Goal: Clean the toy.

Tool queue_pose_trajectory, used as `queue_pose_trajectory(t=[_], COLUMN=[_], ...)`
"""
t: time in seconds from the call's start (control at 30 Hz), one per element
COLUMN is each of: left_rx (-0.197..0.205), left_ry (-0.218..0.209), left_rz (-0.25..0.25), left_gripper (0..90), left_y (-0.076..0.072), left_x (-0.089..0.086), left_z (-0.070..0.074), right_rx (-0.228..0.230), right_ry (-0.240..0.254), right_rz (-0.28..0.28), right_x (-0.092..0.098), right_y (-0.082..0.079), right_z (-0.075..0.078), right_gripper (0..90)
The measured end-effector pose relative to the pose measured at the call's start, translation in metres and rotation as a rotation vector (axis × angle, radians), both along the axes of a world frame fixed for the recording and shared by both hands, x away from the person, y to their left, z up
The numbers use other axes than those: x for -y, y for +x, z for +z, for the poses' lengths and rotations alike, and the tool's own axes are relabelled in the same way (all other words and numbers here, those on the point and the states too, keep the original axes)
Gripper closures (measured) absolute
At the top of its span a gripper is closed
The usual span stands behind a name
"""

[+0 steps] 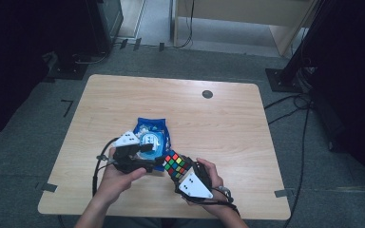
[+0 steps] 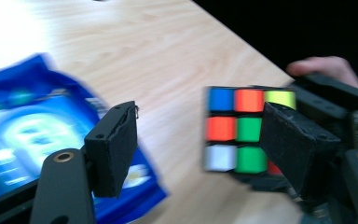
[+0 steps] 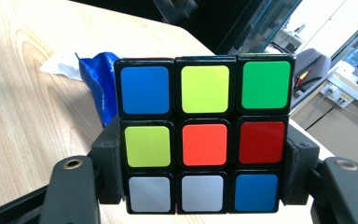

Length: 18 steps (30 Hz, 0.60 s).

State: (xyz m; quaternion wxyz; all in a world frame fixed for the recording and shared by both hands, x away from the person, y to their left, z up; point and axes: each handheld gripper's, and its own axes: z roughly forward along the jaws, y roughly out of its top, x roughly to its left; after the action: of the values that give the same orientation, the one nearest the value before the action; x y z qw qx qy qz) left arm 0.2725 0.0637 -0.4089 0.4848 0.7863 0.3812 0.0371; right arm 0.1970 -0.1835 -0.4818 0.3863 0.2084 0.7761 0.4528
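A scrambled colour cube (image 1: 175, 164) is held just above the wooden table near its front edge. My right gripper (image 1: 177, 170) is shut on it, one pad on each side of the cube (image 3: 204, 140) in the right gripper view. To the left of the cube my left gripper (image 1: 156, 164) is open, its jaws pointing at the cube with nothing between them. In the left gripper view (image 2: 198, 144) the cube (image 2: 235, 128) sits partly behind one black pad (image 2: 296, 147). A blue snack packet (image 1: 151, 134) lies flat on the table beside the left gripper, and it also appears as a blur (image 2: 23, 135).
A small grey round disc (image 1: 207, 94) sits near the table's far edge (image 1: 171, 78). Bare wood lies to the right and at the back. Dark stands and cables (image 1: 294, 102) crowd the floor at right. The blue packet (image 3: 95, 84) lies behind the cube.
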Motion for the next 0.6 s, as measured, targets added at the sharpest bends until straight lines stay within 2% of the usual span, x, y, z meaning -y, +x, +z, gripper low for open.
queue_pose_trajectory(t=[0.03,0.1,0.13,0.2,0.33,0.47,0.5,0.6], left_rx=[0.016,0.056,0.058,0.031,-0.014,-0.067,-0.077,-0.084], left_ry=[0.040,0.174,0.229,0.281,0.352,0.494,0.518,0.566], left_rz=[0.039,0.126,0.147,0.171,0.240,0.267,0.280,0.308], left_gripper=[30.0,32.1,32.8,33.6,37.1,42.7,44.5,58.5], left_y=[0.003,0.007,0.011,0.018,0.030,0.038,0.040,0.043], left_x=[-0.007,-0.020,-0.027,-0.041,-0.058,-0.058,-0.057,-0.055], left_z=[-0.001,-0.005,-0.009,-0.018,-0.035,-0.060,-0.066,-0.078], right_rx=[0.001,0.001,-0.001,-0.004,-0.006,-0.014,-0.014,-0.013], right_ry=[0.000,0.004,0.009,0.011,0.007,0.005,0.004,0.003], right_rz=[-0.002,-0.005,-0.010,-0.011,-0.010,-0.011,-0.010,-0.009], right_x=[0.001,0.002,0.003,0.004,0.004,0.004,0.003,0.003], right_y=[0.000,0.001,0.002,0.002,0.003,0.003,0.003,0.003], right_z=[0.000,0.001,0.001,0.001,0.000,-0.001,-0.001,-0.001], right_gripper=[34.3,34.3,34.3,34.3,34.3,34.3,34.3,34.3])
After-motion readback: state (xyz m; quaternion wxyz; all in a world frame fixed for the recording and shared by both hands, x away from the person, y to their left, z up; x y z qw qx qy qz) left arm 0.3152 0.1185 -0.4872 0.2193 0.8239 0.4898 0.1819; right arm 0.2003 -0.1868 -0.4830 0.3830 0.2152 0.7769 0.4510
